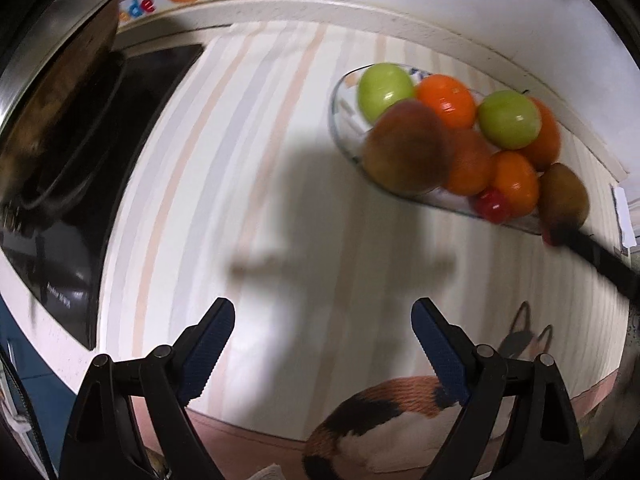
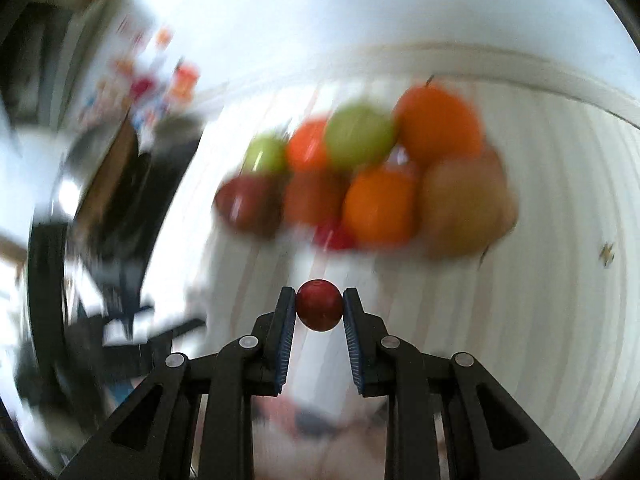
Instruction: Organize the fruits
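Left wrist view: sharp enough. Left gripper stands wide, nothing between its blue pads, over a striped tablecloth. A glass bowl sits up and to the right of it, well apart, piled with green apples, oranges and brownish fruit. This view alone shows a black stovetop and a steel pot at the left edge, and a calico cat below the table edge, partly behind the right finger. The right gripper's tip shows as a dark arm at the bowl's near end; what it holds is barely visible here.

Right wrist view: background heavily blurred. Only here is the grip plain: right gripper narrowed onto a small red fruit, pads pressing both sides, near the fingertips. The bowl's fruit pile lies beyond and above, apart from the held fruit.
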A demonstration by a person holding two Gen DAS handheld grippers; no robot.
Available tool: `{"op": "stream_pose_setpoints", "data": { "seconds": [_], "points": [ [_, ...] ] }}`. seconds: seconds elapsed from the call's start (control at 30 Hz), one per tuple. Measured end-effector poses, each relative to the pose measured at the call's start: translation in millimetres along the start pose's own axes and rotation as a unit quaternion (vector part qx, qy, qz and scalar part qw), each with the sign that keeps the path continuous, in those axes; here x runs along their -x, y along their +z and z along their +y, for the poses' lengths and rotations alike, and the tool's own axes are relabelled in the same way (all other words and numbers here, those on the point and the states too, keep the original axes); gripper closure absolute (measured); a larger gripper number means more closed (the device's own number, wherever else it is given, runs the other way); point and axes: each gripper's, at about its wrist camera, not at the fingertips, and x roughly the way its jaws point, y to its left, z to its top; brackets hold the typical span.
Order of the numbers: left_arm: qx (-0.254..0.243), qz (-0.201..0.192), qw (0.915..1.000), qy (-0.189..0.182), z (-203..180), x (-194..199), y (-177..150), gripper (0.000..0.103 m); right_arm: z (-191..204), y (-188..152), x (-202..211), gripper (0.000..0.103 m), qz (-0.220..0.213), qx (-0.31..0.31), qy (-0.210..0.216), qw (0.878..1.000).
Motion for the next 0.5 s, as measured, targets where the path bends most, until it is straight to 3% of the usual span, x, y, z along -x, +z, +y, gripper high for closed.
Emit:
{"op": "stream_pose_setpoints", "data": {
  "seconds": [0.23,0.4,0.47,0.5],
  "points": [
    [-0.013,0.000,0.9999,-0.005,-17.4,6.4,15.2,0.013,9.0,48.5,-19.4,0.077,-0.025,0.003,-0.006,1.000],
    [-0.013,0.001,0.9999,0.000,-17.5,5.6,15.5,0.013,18.9,53.3,-44.4,0.076,-0.013,0.017,-0.035,0.999],
    [-0.009,0.003,1.0000,0.001,-14.7,4.1,17.2,0.012,14.1,53.1,-47.3,0.072,-0.016,0.000,-0.031,0.999],
    [-0.006,0.003,1.0000,0.002,-12.7,3.6,17.4,0.012,13.4,52.0,-46.5,0.059,-0.020,-0.008,-0.027,0.999]
  ]
}}
